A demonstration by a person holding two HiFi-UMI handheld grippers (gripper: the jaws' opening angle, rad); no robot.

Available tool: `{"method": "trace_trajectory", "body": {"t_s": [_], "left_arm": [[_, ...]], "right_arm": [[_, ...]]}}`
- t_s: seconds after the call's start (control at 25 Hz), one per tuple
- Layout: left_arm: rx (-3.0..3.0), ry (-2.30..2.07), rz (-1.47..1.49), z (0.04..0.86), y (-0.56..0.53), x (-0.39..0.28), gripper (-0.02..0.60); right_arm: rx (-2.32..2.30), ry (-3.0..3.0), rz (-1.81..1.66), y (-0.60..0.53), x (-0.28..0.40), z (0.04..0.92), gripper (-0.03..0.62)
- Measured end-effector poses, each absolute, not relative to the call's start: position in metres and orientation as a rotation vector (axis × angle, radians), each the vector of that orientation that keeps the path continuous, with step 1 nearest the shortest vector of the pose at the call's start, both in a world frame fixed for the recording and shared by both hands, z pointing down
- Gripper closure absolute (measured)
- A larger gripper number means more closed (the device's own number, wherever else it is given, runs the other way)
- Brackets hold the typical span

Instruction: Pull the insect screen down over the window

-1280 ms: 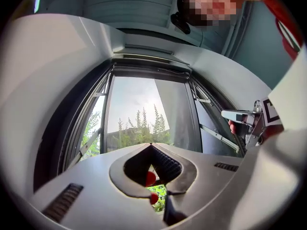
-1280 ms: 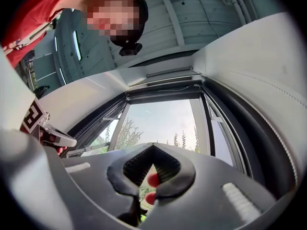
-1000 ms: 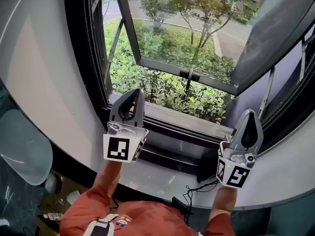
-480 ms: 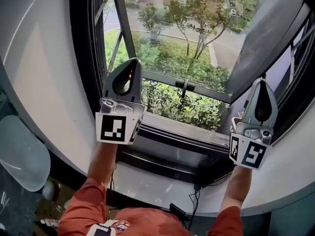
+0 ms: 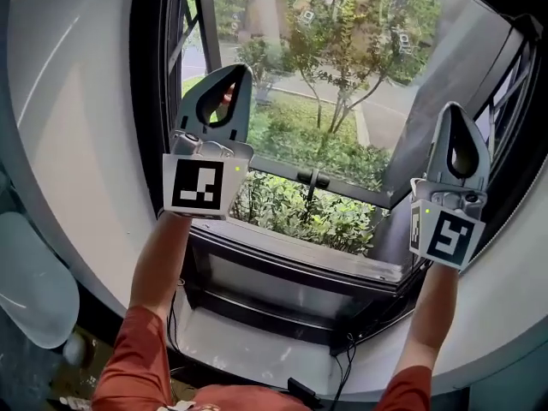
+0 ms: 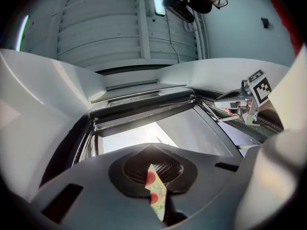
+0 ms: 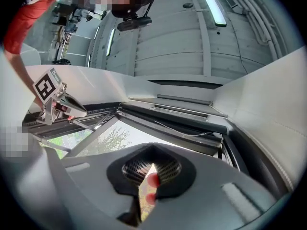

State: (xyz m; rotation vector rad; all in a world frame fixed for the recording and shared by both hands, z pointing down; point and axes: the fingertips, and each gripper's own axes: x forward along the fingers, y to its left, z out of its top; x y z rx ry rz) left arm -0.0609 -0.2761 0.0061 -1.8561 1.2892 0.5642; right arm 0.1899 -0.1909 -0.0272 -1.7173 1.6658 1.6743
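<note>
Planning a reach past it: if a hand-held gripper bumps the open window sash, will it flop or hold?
The open window sash probably holds, since metal stays link it to the frame. Glass in a dark frame looks rigid and likely heavy. Its handle might turn if knocked.

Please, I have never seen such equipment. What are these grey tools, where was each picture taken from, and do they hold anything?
A person holds a tool in each hand: the left gripper and the right gripper; the patterned cubes are part of them. The wide picture comes from a camera on the person's head, looking down at an open window with bushes. The other two come from cameras on the grippers, looking up at the window's top frame. Both are shut, empty.
</note>
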Motion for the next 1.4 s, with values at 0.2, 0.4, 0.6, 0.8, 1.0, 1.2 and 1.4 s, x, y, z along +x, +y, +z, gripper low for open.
{"method": "trace_trajectory", "body": {"t_s": [0.2, 0.4, 0.6, 0.8, 1.0, 1.2, 1.4], "left_arm": [[-1.784, 1.269, 0.538, -0.041, -0.277, -0.055, 0.577], [-1.707, 1.249, 0.527, -0.086, -0.27, -0.046, 0.577], [-1.602, 1.236, 0.457, -0.126, -0.269, -0.04, 0.577], [-1.434, 1.267, 0.29, -0.164, -0.279, -0.034, 0.575], [-1.245, 1.291, 0.061, -0.192, -0.292, -0.028, 0.566], [-1.078, 1.29, -0.107, -0.21, -0.298, -0.018, 0.517], [-1.031, 1.29, -0.242, -0.223, -0.306, -0.008, 0.46]], "right_arm": [[-1.77, 1.601, 1.801, -0.201, 0.19, -0.076, 0.585], [-1.794, 1.585, 1.842, -0.208, 0.189, -0.115, 0.585], [-1.832, 1.504, 1.958, -0.205, 0.185, -0.151, 0.585], [-1.949, 1.388, 2.106, -0.206, 0.191, -0.191, 0.585], [-2.095, 1.32, 2.219, -0.215, 0.193, -0.222, 0.583], [-2.21, 1.259, 2.348, -0.231, 0.192, -0.235, 0.542], [-2.318, 1.267, 2.439, -0.246, 0.191, -0.239, 0.533]]}}
